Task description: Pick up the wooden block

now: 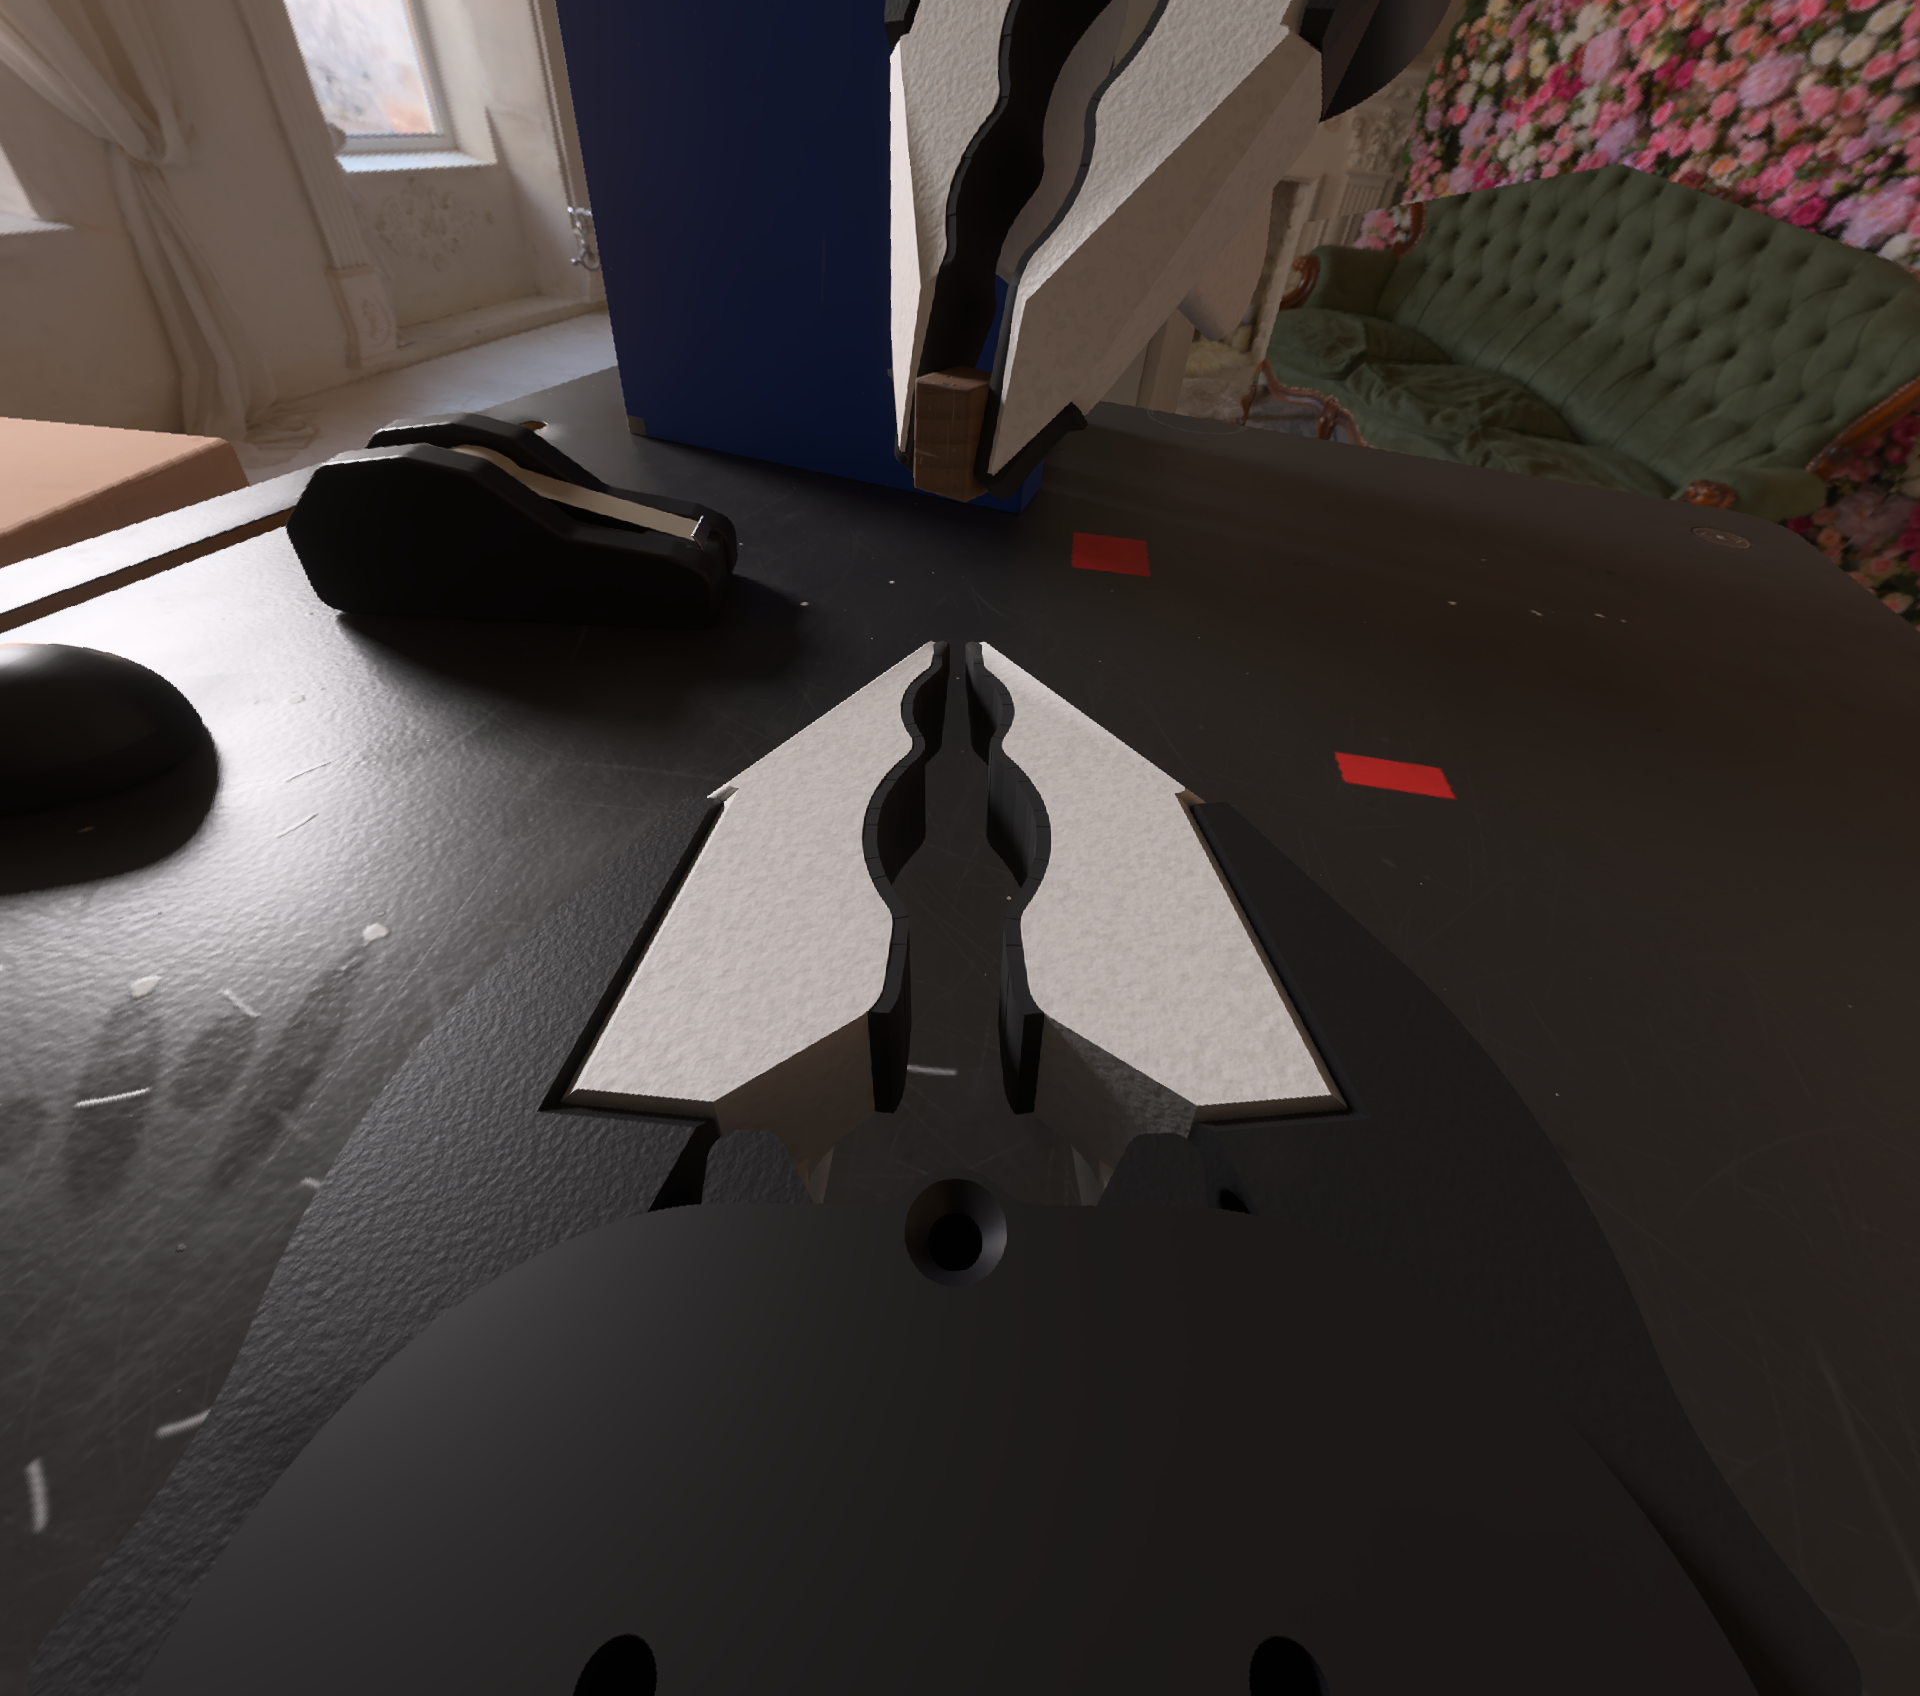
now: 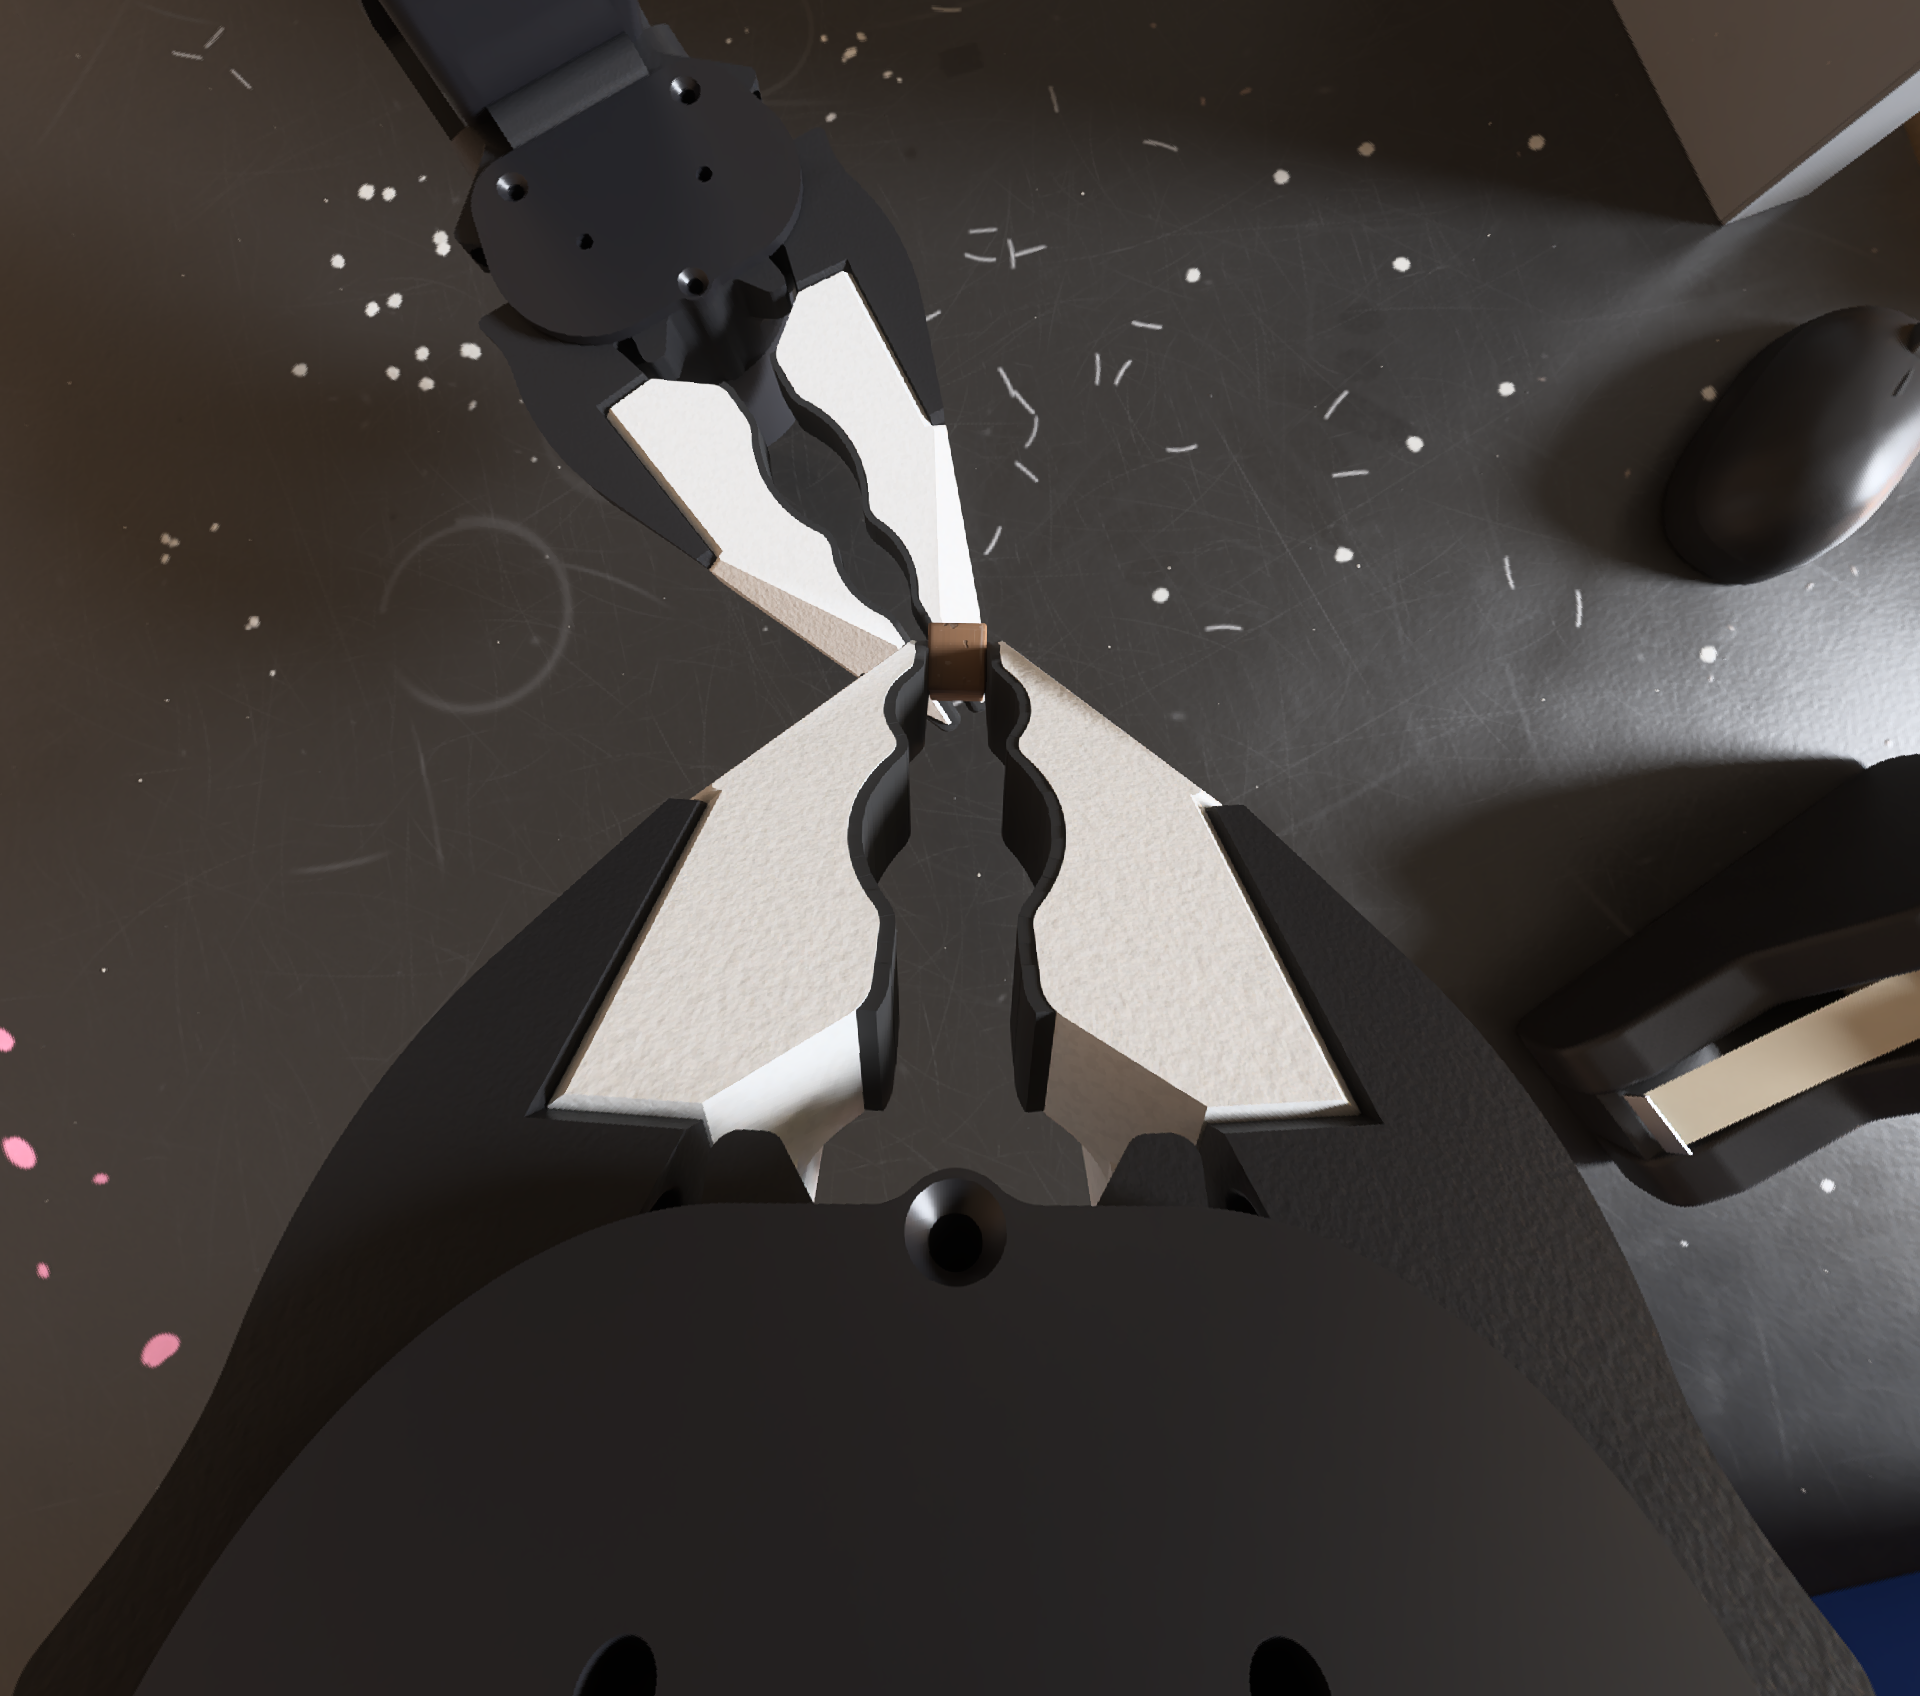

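Observation:
The small wooden block [image 2: 956, 659] sits clamped between the fingertips of my right gripper [image 2: 957, 678], which points straight down at the dark table [image 2: 1351, 711]. In the left wrist view the right gripper [image 1: 951, 467] comes down from above with the block [image 1: 948, 431] in its tips, held slightly above the table in front of a blue box [image 1: 748, 140]. My left gripper [image 1: 958, 651] is shut and empty, low over the table, pointing at the block. In the right wrist view the left gripper [image 2: 932, 630] shows beyond the block.
A black tape dispenser [image 1: 509, 534] lies left of the block and shows at the right in the right wrist view [image 2: 1745, 1054]. A black mouse [image 1: 83, 732] and a cardboard box [image 1: 104, 472] are farther left. Two red markers [image 1: 1110, 553] [image 1: 1392, 776] lie on the table.

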